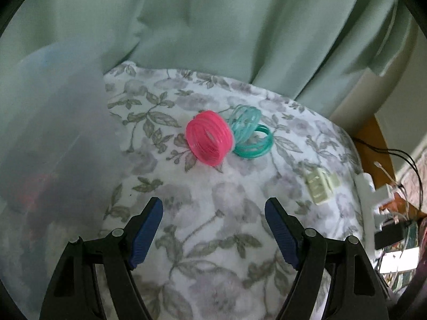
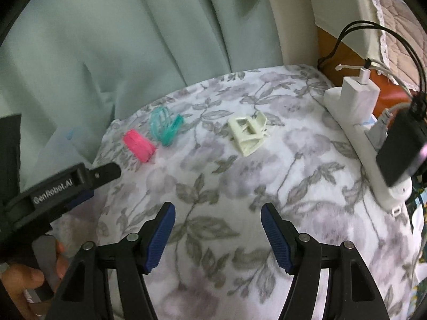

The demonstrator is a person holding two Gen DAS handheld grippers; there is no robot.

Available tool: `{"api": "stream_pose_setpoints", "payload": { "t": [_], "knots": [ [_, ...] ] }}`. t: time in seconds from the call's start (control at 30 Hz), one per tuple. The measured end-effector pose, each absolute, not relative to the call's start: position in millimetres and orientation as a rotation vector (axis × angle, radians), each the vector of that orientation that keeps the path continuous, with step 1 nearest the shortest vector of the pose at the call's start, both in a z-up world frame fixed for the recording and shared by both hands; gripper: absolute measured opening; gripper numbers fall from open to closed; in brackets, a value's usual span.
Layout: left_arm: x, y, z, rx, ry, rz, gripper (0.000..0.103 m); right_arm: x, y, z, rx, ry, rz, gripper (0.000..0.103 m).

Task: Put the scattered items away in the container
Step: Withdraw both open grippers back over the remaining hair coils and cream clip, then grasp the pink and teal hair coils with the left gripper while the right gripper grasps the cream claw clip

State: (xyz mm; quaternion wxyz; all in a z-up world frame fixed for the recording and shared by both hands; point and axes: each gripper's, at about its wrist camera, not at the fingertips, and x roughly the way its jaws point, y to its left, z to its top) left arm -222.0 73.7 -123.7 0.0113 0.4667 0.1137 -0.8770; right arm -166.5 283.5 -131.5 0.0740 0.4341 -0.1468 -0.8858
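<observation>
Since both my left gripper (image 1: 213,229) and right gripper (image 2: 217,233) hang open and empty, I'd guess the pink coil (image 1: 208,142) gets grabbed next, then dropped in the container (image 1: 50,138).

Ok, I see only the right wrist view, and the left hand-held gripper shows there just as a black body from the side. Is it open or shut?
Observer: Open. In the left wrist view the left hand-held gripper has its blue pads wide apart, with nothing between them.
Operator: And the container? I cannot make it out.
Observer: A translucent container fills the left side of that view; something red shows dimly through its wall.
Operator: How does the pink coil lie?
Observer: The pink coil lies on its side, hollow opening toward the left camera, with the teal coil close against it.
</observation>
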Motion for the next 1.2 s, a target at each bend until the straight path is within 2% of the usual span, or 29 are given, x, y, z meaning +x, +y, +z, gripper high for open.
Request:
{"api": "stream_pose_setpoints", "payload": {
  "t": [0.27,0.5,1.2],
  "knots": [
    [-264,71,-134,1.431,0.395,-2.728,0.08,-209,297,-142,1.376,-0.459,-2.682,0.07],
    [-290,65,-150,1.445,0.457,-2.707,0.079,-239,302,-147,1.389,-0.401,-2.714,0.07],
    [-336,64,-174,1.425,0.483,-2.678,0.079,-287,294,-171,1.371,-0.227,-2.776,0.07]
  ]
}}
